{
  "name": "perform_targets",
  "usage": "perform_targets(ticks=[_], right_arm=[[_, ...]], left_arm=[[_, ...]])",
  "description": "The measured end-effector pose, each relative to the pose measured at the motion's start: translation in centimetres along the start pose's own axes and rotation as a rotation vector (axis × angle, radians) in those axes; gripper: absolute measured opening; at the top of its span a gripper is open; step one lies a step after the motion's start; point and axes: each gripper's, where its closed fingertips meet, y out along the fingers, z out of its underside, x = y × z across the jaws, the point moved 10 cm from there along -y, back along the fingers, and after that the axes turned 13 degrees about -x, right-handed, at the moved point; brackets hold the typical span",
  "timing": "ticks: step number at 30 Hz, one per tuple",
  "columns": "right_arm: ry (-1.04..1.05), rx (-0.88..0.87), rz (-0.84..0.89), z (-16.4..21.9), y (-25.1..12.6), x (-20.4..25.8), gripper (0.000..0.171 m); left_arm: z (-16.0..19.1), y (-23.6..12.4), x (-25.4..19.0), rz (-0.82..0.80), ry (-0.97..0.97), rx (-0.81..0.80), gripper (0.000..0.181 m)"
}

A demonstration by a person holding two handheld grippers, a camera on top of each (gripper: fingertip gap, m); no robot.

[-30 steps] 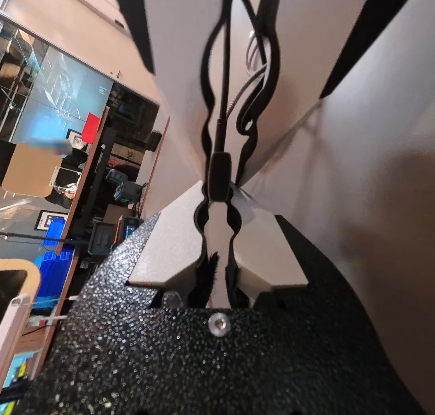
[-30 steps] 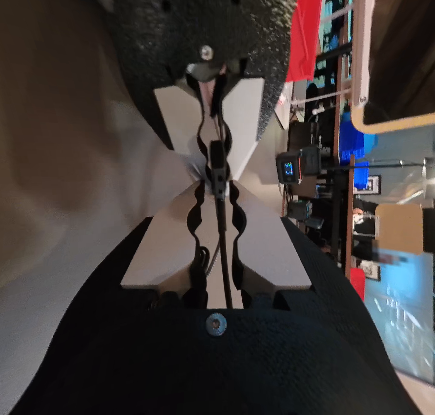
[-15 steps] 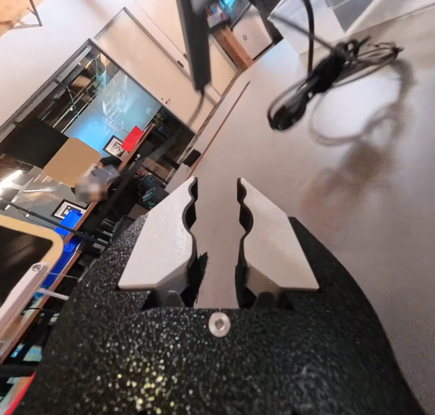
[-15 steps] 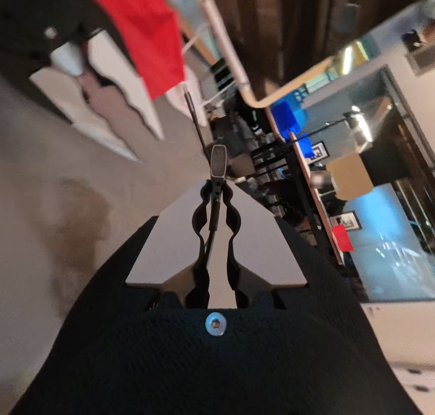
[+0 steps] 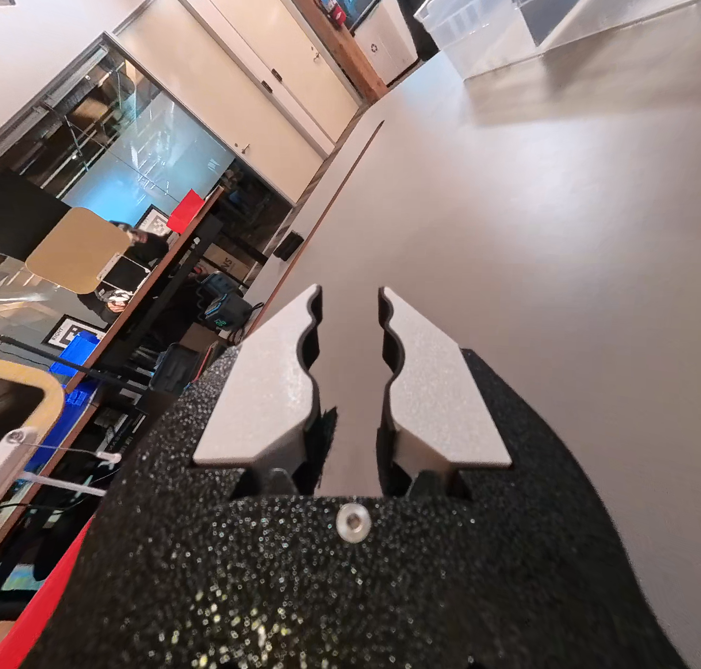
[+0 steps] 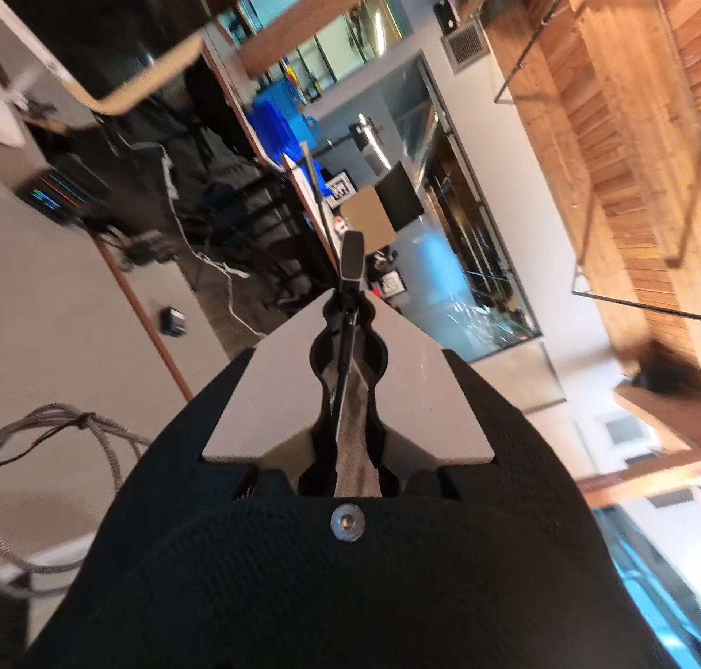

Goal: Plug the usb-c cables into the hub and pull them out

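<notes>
Left claw (image 5: pixel 349 302) stands with its two grey fingers (image 5: pixel 273 381) parted and nothing between them, only the pale desk (image 5: pixel 531 233) showing through the gap. It hangs low over that desk, tilted. Far ahead and to the right of the claw a clear plastic bin (image 5: pixel 531 17) sits on the desk. To the claw's left, past the desk's edge, are a dark workbench with a small screened device (image 5: pixel 223 309) and blue crates (image 5: pixel 76 347), and beyond them a glass partition. Neither cable nor hub appears in this view.

Right claw (image 6: pixel 349 298) is pinched narrow on a black usb-c cable (image 6: pixel 346 351), which runs up the slot between the fingers (image 6: pixel 280 396). The cable's plug (image 6: pixel 352 258), dark with a metal tip, sticks out just past the fingertips into the air, touching nothing else. Behind and to the left of this claw a bundle of grey and black cables (image 6: pixel 79 423) lies on the desk (image 6: pixel 68 328). Ahead of the plug the blurred room shows blue crates, a glass partition and a wood-plank ceiling. No hub can be made out here either.
</notes>
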Motion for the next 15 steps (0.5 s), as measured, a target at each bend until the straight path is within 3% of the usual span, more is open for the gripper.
perform_targets(ticks=[4, 7, 11, 15], right_arm=[[-0.135, 0.086, 0.061, 3.5, -1.6, -1.8, 0.008], [-0.243, 0.163, 0.107, 7.3, -2.7, -0.3, 0.008], [-0.369, 0.265, 0.178, 13.3, -4.4, 4.9, 0.008], [-0.264, 0.302, 0.213, 17.2, -6.9, 11.0, 0.008]], left_arm=[[0.1, 0.1, -0.2, 0.005, 0.017, 0.013, 0.026], [0.0, 0.0, -0.2, 0.001, 0.012, 0.009, 0.025], [0.1, 0.0, -0.3, 0.005, 0.006, 0.008, 0.025], [0.2, -0.1, -0.5, 0.008, 0.008, 0.008, 0.025]])
